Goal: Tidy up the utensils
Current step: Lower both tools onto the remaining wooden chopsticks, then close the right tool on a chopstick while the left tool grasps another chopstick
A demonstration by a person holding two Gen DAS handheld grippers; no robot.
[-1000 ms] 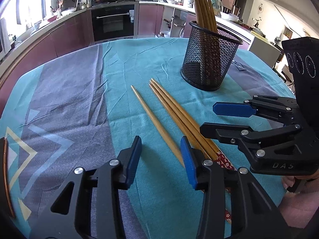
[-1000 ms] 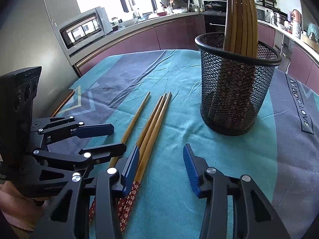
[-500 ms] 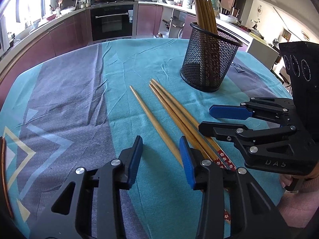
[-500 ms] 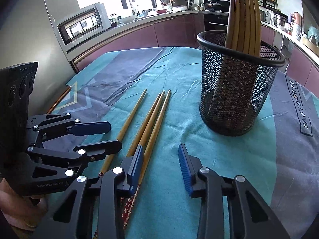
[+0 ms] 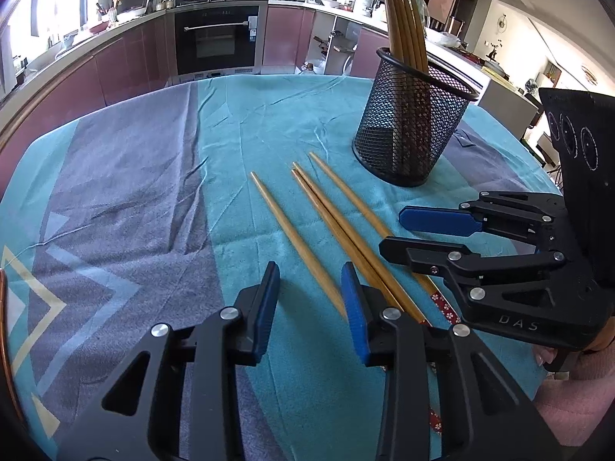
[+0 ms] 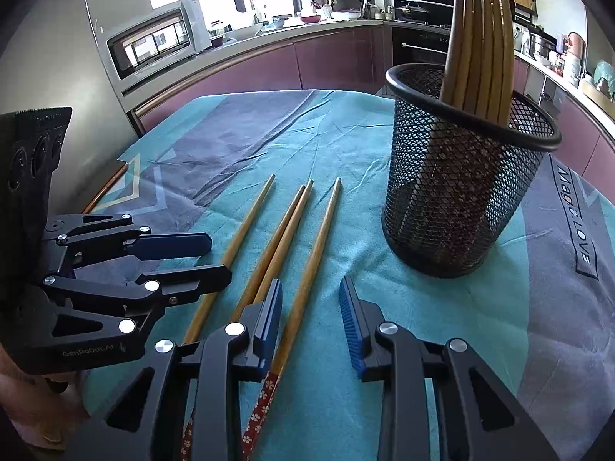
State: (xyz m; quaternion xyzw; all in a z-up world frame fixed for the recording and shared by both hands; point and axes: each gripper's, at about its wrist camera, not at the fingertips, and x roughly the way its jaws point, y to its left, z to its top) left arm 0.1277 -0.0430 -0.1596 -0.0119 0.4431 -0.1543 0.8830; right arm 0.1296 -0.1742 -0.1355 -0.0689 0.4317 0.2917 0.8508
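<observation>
Several wooden chopsticks (image 5: 330, 223) with red flowered ends lie side by side on the teal tablecloth; they also show in the right wrist view (image 6: 284, 238). A black mesh holder (image 5: 411, 130) behind them has several chopsticks standing in it, and it shows in the right wrist view (image 6: 461, 192). My left gripper (image 5: 309, 303) is open and empty, with the leftmost chopstick running between its fingers. My right gripper (image 6: 311, 319) is open and empty, with the rightmost chopstick (image 6: 307, 280) between its fingers. Each gripper shows in the other's view.
The round table carries a teal and purple cloth (image 5: 134, 192). Its wooden edge (image 6: 107, 188) shows at the left. Kitchen cabinets, an oven (image 5: 215, 38) and a microwave (image 6: 153, 42) stand beyond the table.
Both grippers have moved forward and lower over the chopsticks. The rightmost chopstick has parted from the pair beside it and now lies between the right fingers. Both grippers stay open.
</observation>
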